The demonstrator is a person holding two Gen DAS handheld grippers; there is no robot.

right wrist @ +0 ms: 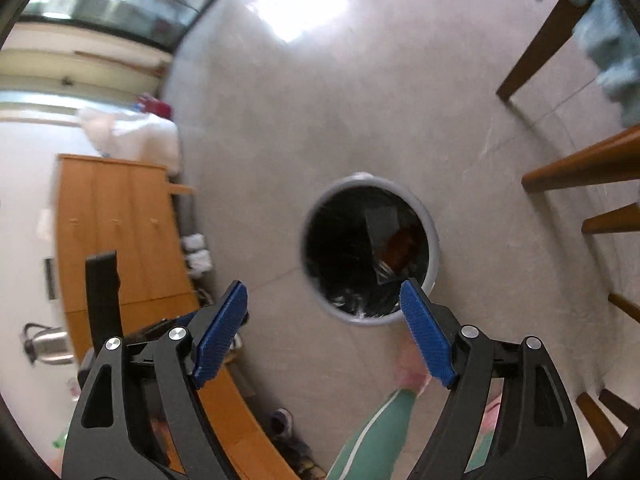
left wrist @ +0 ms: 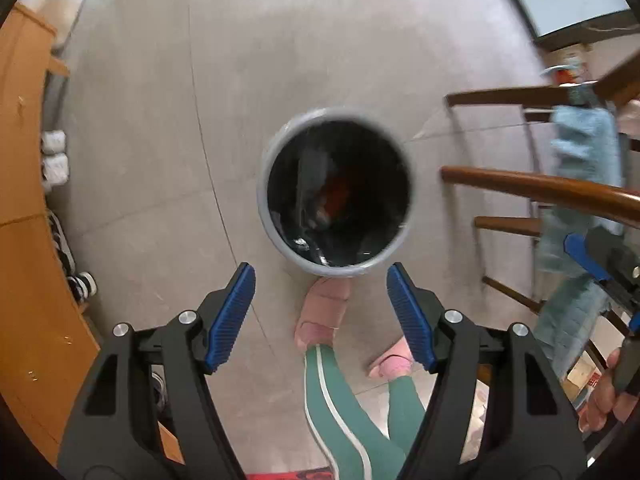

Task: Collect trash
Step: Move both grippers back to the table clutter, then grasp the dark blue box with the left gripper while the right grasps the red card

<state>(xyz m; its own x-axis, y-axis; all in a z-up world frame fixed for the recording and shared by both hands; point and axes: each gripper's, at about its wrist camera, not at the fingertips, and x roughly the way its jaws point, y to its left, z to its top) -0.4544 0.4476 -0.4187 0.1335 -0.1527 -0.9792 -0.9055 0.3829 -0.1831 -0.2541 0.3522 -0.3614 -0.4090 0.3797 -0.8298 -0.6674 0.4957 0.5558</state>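
Hovered over the round grey bin [left wrist: 336, 190] lined with a black bag, red-brown scraps already inside. Left gripper [left wrist: 321, 280] released, nothing between the blue pads. Right gripper [right wrist: 324, 300] likewise spread and empty, angled bin-ward, probably just after dropping trash.

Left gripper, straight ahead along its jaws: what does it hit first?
Probably the round grey trash bin with a black liner, near its closest rim or just inside the mouth. The left gripper is open and empty, and nothing shows in between. Depth is unclear; a pink slipper sits below.
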